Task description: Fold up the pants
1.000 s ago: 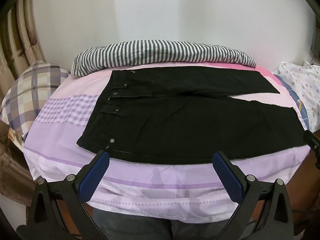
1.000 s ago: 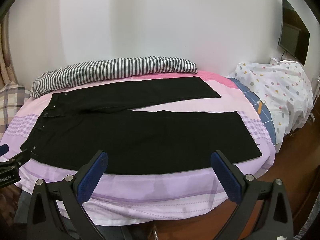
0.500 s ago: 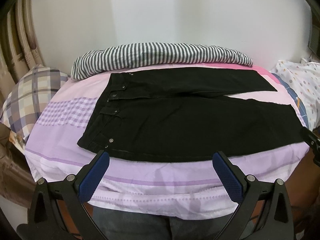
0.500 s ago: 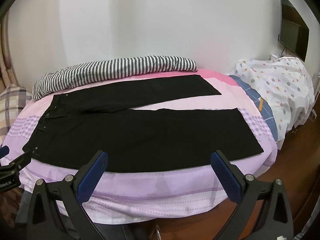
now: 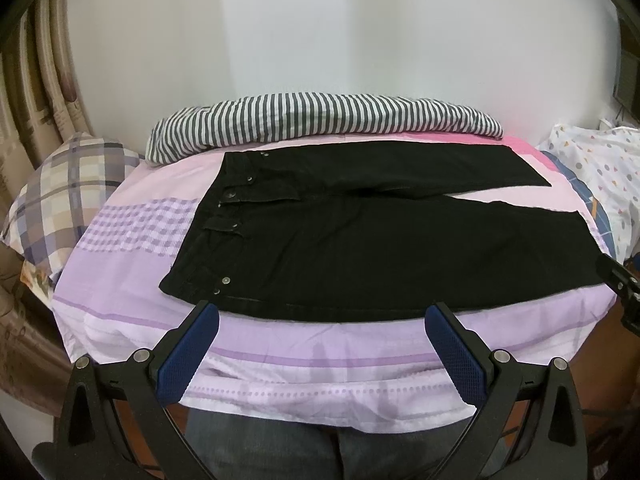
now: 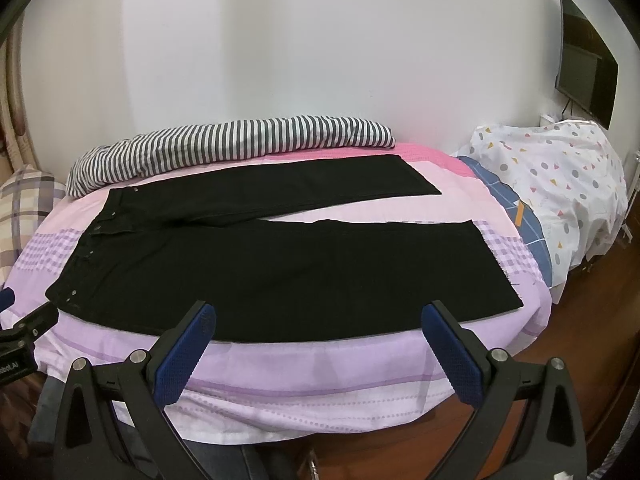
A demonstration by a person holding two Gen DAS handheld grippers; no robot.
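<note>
Black pants (image 5: 360, 240) (image 6: 288, 272) lie flat on a bed, waistband to the left, both legs spread apart toward the right. My left gripper (image 5: 322, 344) hovers open just short of the near edge of the pants, below the waistband corner and hip, touching nothing. My right gripper (image 6: 320, 340) is open too, held before the near leg's lower edge, with the hem off to its right. Each gripper shows at the edge of the other's view. Nothing sits between either pair of blue pads.
The bed has a pink and purple sheet (image 5: 320, 360). A striped blanket roll (image 5: 320, 120) lies along the wall behind the pants. A plaid pillow (image 5: 60, 196) sits left, a dotted white bundle (image 6: 560, 184) right. A dark screen (image 6: 584, 64) hangs on the right wall. A person's legs (image 5: 280, 448) are below.
Both views have shifted slightly, the bed sitting lower in frame as the grippers rise a little. The pants have not moved and both grippers stay open.
</note>
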